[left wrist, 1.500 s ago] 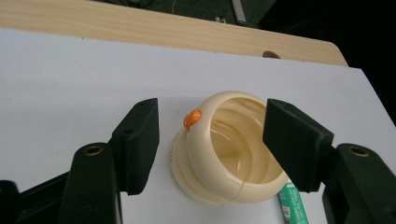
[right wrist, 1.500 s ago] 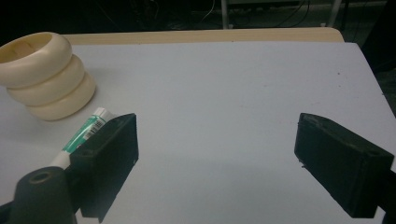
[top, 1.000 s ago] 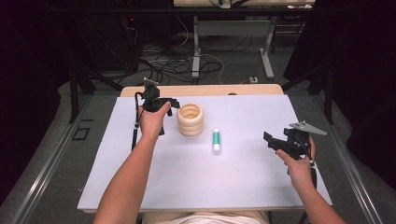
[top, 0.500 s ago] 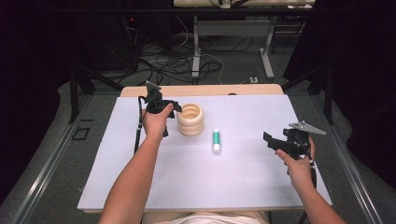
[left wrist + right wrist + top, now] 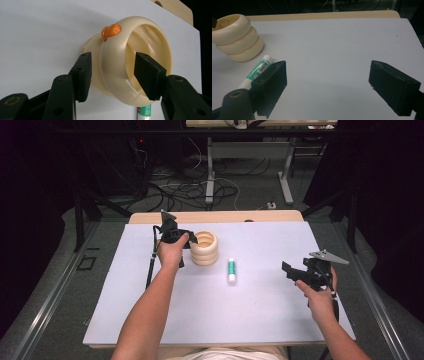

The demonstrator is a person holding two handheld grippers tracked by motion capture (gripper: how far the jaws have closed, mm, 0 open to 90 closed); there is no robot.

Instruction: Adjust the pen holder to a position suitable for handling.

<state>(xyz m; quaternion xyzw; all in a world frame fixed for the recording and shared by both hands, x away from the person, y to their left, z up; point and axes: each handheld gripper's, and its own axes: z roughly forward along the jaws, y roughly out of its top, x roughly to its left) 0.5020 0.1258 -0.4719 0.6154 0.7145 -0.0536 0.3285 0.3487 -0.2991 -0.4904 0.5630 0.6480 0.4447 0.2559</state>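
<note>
Two grippers work over the white table (image 5: 210, 315) in the high view: the left gripper (image 5: 186, 241) is pushed up against the near-left side of the cream ringed container (image 5: 204, 248), which stands upright, while the right gripper (image 5: 291, 271) hangs well apart from it, low over bare table, with the green-and-white tube (image 5: 231, 270) lying flat between the two. That split looks deliberate, I judge: one hand commits to the container and the other waits clear of its path. In the left gripper view, the left gripper (image 5: 112, 75) straddles the container's (image 5: 117, 67) top rim, one jaw outside against the ribbed wall and the other just inside the open mouth; the jaws are partly spread and a sliver of gap seems to remain on each side, so I read it as not yet clamped. An orange knob (image 5: 111, 30) sits on the rim just beyond the jaws, and the tube's cap end (image 5: 145, 112) peeks out below the inner jaw. In the right gripper view, the right gripper (image 5: 327, 85) stands wide apart and holds nothing; the tube (image 5: 258, 70) lies just beyond its left-hand jaw, partly hidden by it, and the container (image 5: 235, 37) stands farther off past the tube.
</note>
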